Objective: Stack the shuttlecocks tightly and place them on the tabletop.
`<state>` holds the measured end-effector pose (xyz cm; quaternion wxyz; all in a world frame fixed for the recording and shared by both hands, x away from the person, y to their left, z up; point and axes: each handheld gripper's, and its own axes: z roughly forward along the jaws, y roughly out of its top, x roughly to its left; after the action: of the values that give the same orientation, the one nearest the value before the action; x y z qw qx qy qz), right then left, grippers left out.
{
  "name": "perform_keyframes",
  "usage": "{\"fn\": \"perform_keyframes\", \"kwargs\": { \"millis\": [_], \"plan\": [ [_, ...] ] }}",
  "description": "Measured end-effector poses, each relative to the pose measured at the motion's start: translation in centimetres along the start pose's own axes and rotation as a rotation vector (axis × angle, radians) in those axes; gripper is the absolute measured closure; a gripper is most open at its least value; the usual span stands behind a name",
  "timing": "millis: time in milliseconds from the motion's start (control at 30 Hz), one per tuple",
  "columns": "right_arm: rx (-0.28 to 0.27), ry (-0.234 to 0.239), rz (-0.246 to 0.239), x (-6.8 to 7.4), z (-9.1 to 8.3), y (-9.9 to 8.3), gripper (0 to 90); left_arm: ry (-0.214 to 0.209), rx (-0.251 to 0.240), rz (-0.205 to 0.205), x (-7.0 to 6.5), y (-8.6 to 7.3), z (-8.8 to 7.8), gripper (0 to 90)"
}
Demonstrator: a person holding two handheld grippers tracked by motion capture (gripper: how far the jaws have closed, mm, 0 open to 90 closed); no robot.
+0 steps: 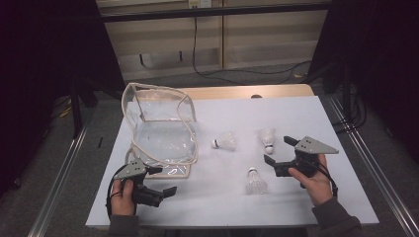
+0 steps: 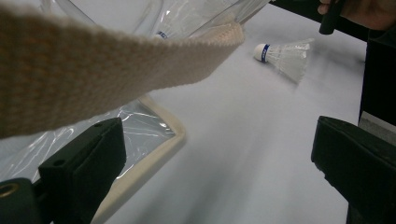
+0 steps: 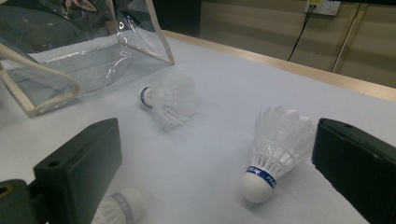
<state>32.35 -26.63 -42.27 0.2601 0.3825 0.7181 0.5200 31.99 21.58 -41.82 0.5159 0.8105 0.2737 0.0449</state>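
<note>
A person's two forearms come in from the near edge of a white table [image 1: 296, 118], each hand holding a black two-jaw gripper low over the surface. The left hand [image 1: 122, 195] grips its tool from below, and the left gripper [image 1: 160, 181] points toward the table's middle, jaws wide apart and holding nothing, just beside the near corner of a clear bag [image 1: 160, 131] with cream edging. In the left gripper view a cream strap [image 2: 93, 70] of the bag crosses close above the jaws; whether it touches them is hard to tell. The right hand [image 1: 316, 182] wraps its tool from the side, and the right gripper [image 1: 277, 150] points left toward the bag, jaws also spread wide and empty. Three white shuttlecocks lie on the table between the bag and the right hand: the left shuttlecock [image 1: 226, 141] on its side near the bag, the far shuttlecock [image 1: 268, 138] just beyond the right gripper with its cork toward the person, and the near shuttlecock [image 1: 255, 181] close below that gripper's lower jaw. In the right gripper view the far shuttlecock [image 3: 275, 149] sits between the open jaws, untouched. Beyond the white sheet runs a bare wooden edge [image 1: 247, 92], then a grey floor, a pale wall panel and a black cable [image 1: 232, 73] trailing down; dark frames flank both sides.
</note>
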Motion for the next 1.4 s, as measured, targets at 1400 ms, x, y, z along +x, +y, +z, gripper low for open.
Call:
{"fn": "perform_keyframes", "kwargs": {
  "millis": [1400],
  "plan": [
    [0.098, -0.010, 0.067, -2.8, 4.2, 3.3, 1.8, -0.002, -0.016, 0.001, -0.1, 0.1, 0.0, 3.4]
  ]
}}
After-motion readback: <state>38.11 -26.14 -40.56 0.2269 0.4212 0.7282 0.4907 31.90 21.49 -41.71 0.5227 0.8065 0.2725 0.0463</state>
